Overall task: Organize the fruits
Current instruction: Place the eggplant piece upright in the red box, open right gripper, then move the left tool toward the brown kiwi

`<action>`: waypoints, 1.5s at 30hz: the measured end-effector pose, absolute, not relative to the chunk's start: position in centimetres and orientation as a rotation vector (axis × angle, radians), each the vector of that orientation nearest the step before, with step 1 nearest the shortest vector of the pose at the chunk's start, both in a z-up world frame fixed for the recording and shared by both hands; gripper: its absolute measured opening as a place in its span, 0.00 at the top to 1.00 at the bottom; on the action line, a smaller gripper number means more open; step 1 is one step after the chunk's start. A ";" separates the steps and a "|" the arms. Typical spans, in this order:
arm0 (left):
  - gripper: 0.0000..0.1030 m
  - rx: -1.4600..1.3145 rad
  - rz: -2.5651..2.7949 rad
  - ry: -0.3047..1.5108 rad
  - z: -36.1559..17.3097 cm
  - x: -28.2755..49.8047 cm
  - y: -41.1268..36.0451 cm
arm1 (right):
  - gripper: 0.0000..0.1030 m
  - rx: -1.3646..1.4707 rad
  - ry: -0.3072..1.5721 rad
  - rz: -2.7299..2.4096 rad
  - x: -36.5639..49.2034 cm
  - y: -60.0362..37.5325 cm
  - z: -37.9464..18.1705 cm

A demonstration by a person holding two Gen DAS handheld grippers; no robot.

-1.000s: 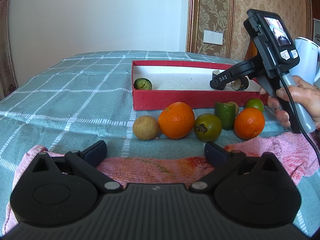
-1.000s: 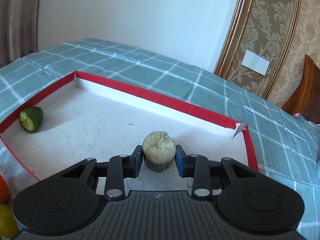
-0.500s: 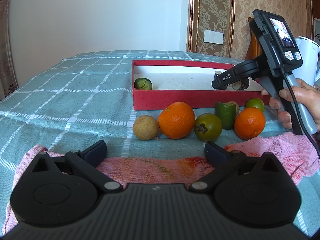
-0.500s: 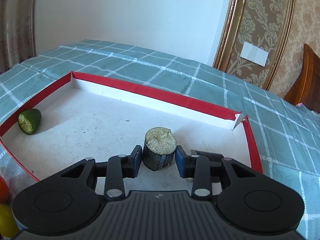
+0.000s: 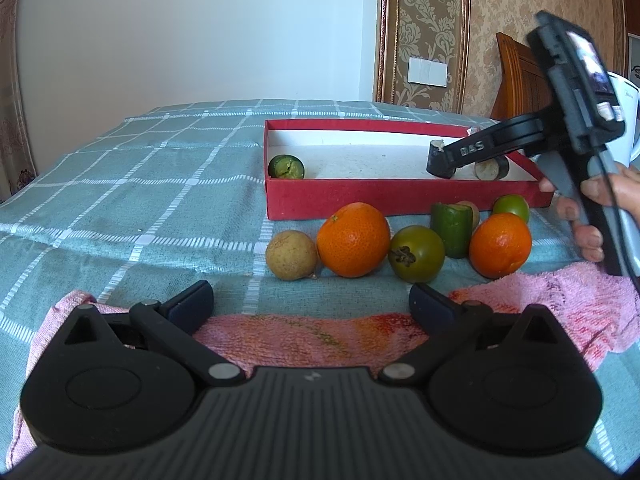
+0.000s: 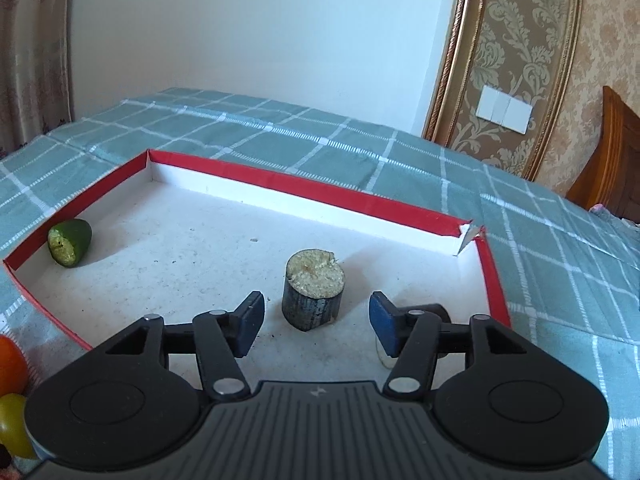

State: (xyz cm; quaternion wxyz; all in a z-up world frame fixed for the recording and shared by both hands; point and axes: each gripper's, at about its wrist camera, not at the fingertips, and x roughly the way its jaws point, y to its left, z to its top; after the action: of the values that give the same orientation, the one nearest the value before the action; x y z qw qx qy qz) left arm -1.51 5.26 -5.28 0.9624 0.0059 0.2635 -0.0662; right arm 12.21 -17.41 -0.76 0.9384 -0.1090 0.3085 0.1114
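A shallow red box [image 5: 360, 200] [image 6: 400, 204] lies on the checked cloth. In it stands a dark cut fruit chunk [image 6: 314, 290] [image 5: 439, 160], upright, just ahead of my open right gripper [image 6: 316, 324] [image 5: 444, 168], untouched by either finger. A green cut piece [image 6: 69, 242] [image 5: 286, 167] lies in the box's left corner; another dark slice [image 5: 490, 168] lies at its right end. My left gripper [image 5: 310, 306] is open and empty over a pink towel [image 5: 320, 336]. In front of the box lie a brown fruit [image 5: 291, 255], two oranges [image 5: 354, 239] [image 5: 500, 245], a green persimmon [image 5: 417, 254], a green chunk [image 5: 452, 228] and a green citrus [image 5: 511, 207].
A white kettle [image 5: 630, 120] stands at the far right, behind the hand holding the right gripper. A wooden chair [image 6: 612, 160] and a patterned wall are behind the table. An orange [image 6: 10, 364] and a yellow-green fruit [image 6: 12, 424] show at the right wrist view's left edge.
My right gripper has set the dark chunk upright on the box floor, opened its jaws and drawn back a little. The left gripper has not moved.
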 end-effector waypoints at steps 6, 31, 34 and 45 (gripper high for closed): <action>0.00 0.013 -0.134 0.534 -5.3 -1.5 5.3 | 0.32 -0.152 0.557 0.223 8.4 -20.1 0.7; 0.00 0.049 -0.009 0.540 -4.2 0.6 7.0 | 0.17 -0.098 0.558 0.123 1.6 -26.5 -1.4; 0.01 0.063 -0.011 0.563 -4.1 1.6 7.1 | 0.11 -0.087 0.568 0.115 1.8 -26.7 -1.5; 0.61 0.074 -0.072 0.563 -4.1 2.2 7.0 | 0.11 -0.067 0.612 0.104 2.5 -27.0 -1.8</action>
State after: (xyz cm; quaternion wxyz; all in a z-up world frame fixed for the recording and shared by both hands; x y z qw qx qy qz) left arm 2.20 6.97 -4.11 0.9593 0.0365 0.2779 -0.0355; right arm 2.50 -27.00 -1.81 0.9516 -0.0329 0.3011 0.0511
